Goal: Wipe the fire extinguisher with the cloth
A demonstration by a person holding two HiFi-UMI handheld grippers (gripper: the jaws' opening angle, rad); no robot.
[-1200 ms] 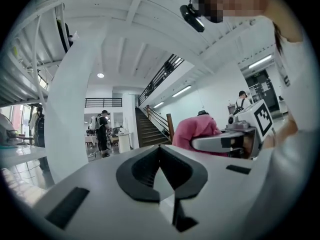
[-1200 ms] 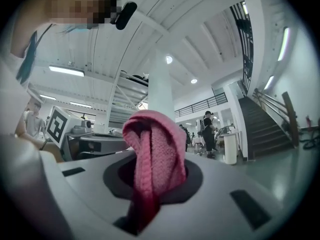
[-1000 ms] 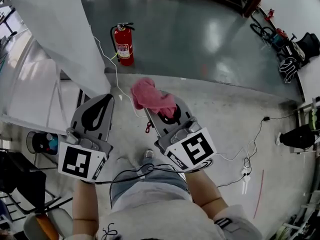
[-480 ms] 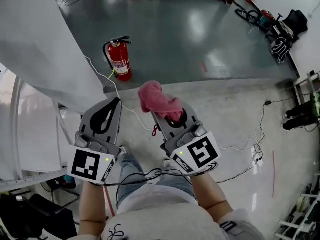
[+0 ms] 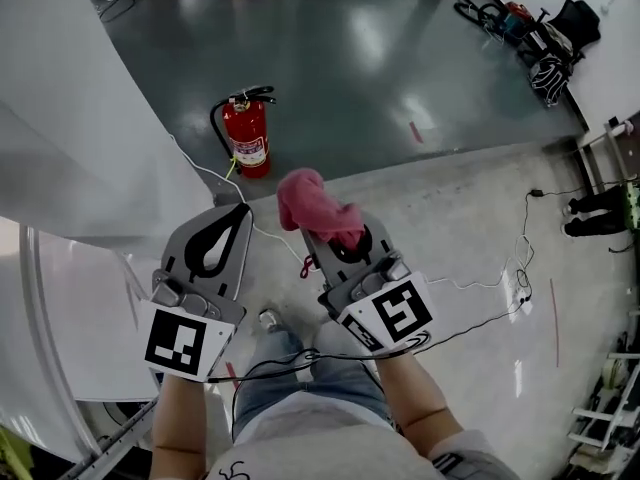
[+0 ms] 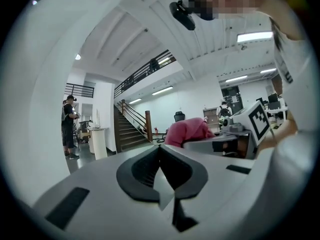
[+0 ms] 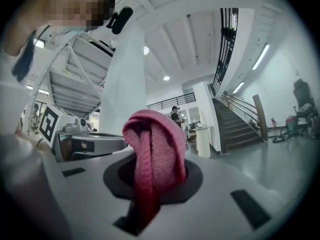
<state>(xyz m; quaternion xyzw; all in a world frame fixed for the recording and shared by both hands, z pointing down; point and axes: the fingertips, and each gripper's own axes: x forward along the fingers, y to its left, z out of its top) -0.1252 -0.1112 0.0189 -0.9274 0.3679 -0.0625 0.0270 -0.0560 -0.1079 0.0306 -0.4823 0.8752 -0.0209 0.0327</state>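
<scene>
The fire extinguisher [image 5: 250, 136] now stands closer to both tongs, by the dark floor's [image 5: 380, 58] near edge. The right tongs [image 7: 152, 181] pinch the pink cloth [image 5: 318, 208]; the left tongs [image 6: 160, 156] are pressed together, empty.

The fire extinguisher [image 5: 248, 136] is red with a black hose and a white label. Under it, the floor [image 5: 380, 58] is glossy dark grey. Near it, the cloth [image 5: 315, 206] is pink. The left gripper [image 5: 232, 218] and right gripper [image 5: 333, 234] are grey with black-and-white marker squares.
</scene>
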